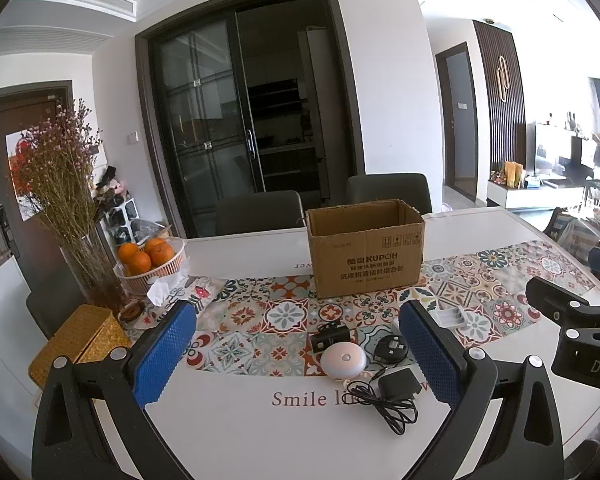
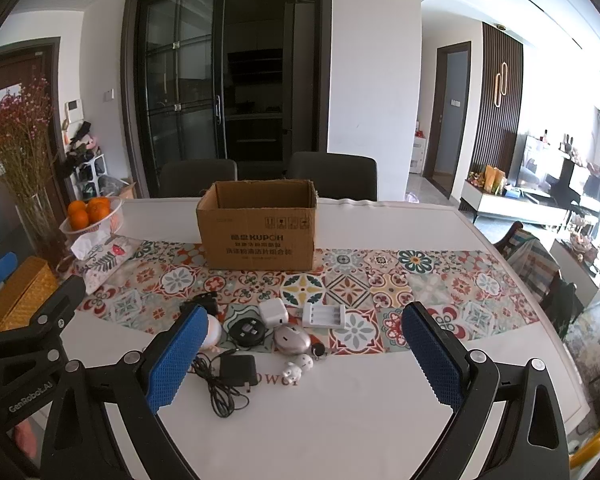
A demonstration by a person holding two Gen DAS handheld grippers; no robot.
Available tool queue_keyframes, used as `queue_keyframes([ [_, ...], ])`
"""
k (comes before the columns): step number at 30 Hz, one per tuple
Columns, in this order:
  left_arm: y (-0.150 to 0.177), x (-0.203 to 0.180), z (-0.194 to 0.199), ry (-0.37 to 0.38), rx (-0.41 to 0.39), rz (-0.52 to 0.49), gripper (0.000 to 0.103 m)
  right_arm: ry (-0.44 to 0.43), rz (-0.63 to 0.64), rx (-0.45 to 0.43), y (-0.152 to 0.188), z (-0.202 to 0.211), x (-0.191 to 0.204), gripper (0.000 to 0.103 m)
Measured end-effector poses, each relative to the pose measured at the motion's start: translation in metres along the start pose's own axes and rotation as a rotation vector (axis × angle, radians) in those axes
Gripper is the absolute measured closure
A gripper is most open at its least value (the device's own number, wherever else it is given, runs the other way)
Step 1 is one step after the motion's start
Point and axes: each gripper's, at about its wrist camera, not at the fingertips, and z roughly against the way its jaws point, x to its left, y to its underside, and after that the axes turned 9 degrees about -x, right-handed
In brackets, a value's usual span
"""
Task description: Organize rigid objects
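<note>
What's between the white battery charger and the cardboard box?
Only bare patterned runner between charger and box, per the right wrist view.

I hold my left hand-held gripper [image 1: 298, 354] and my right hand-held gripper [image 2: 304, 356] side by side, both level, jaws spread wide with nothing between their blue pads.

One cardboard box [image 2: 256, 226], four oranges [image 1: 144, 256], two black chargers [image 2: 239, 370], one battery charger [image 2: 324, 315] and two chairs [image 2: 198, 178] were visible.
</note>
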Motion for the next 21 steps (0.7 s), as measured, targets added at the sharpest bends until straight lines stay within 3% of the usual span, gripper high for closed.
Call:
queue_keyframes([
  [21, -0.0001, 0.0010, -0.0007, 0.006, 0.003, 0.000, 0.000, 0.002, 0.003, 0.000, -0.0004, 0.0009, 0.0008, 0.005],
])
